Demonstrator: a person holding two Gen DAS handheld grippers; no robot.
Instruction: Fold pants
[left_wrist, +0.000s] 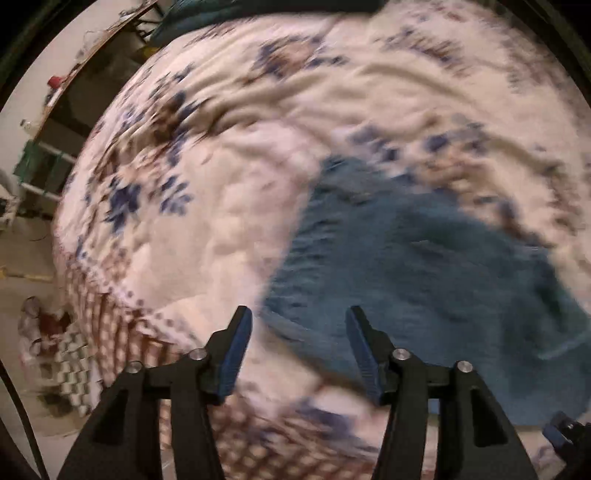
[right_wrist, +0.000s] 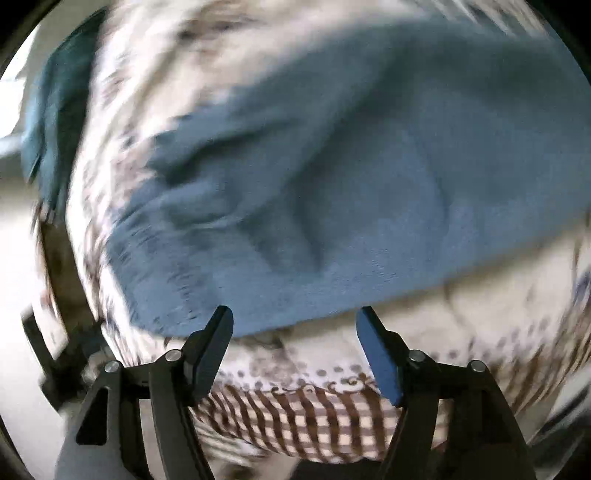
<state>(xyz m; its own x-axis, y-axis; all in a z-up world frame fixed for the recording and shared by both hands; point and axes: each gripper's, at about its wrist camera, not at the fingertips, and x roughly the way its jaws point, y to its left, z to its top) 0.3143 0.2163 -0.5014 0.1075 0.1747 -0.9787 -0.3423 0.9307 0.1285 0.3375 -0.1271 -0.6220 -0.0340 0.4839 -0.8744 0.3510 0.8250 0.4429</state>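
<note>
Blue pants (left_wrist: 424, 266) lie spread on a white bedspread with a blue and brown flower print (left_wrist: 229, 206). My left gripper (left_wrist: 299, 317) hangs above the near left edge of the pants, its jaws apart and nothing between them. In the right wrist view the pants (right_wrist: 332, 177) fill the middle, rumpled with soft ridges. My right gripper (right_wrist: 295, 321) hovers over their near edge, open and empty. Both pictures are blurred by motion. A dark bit of the other gripper (left_wrist: 565, 432) shows at the lower right of the left wrist view.
The bedspread's brown checked border (right_wrist: 314, 417) hangs over the near bed edge. A dark teal cloth (right_wrist: 51, 110) lies at the far left of the bed. Left of the bed are floor, a heap of checked cloth (left_wrist: 70, 365) and a long table (left_wrist: 85, 62).
</note>
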